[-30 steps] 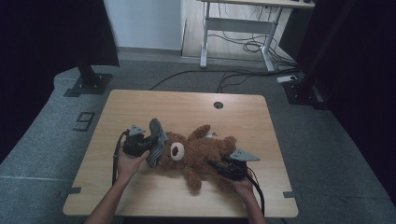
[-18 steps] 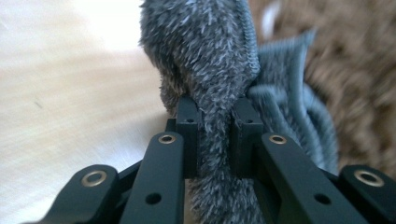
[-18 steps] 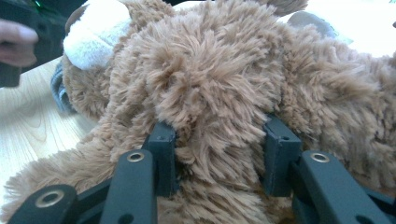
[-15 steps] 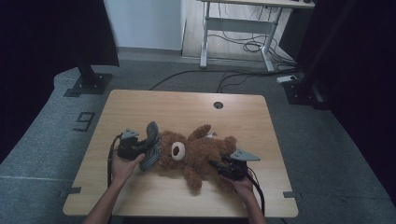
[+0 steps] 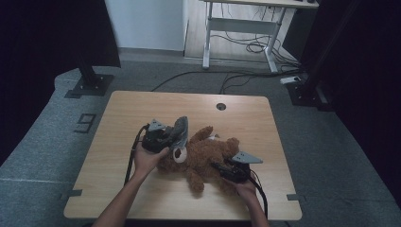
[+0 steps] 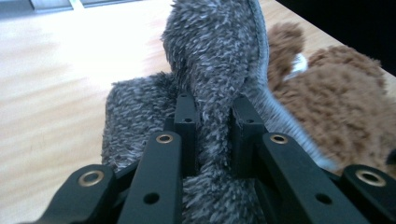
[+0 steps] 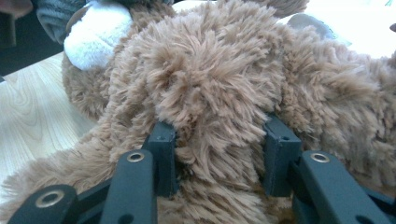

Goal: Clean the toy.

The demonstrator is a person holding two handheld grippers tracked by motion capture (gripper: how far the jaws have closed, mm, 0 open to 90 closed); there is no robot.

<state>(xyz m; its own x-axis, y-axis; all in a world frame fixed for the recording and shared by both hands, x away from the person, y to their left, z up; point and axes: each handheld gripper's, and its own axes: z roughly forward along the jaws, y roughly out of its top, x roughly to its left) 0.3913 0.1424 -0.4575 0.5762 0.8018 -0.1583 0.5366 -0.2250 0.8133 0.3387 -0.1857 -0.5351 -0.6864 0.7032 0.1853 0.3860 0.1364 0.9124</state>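
1. Nearest us, our right gripper (image 5: 226, 171) is clamped on the teddy bear (image 5: 205, 156), its jaws pressed into a thick brown limb on the bear's near side.
2. The bear lies on its back at the middle of the wooden table (image 5: 123, 118), head toward our left, long axis running left to right.
3. Just left of the bear's head, our left gripper (image 5: 163, 137) pinches a grey fuzzy cloth (image 6: 210, 70), jaws narrow on a fold that stands upright.
4. We judge the cloth is meant for the bear: the head lies just right of the left jaws, making the left hand (image 5: 147, 158) the nearer.
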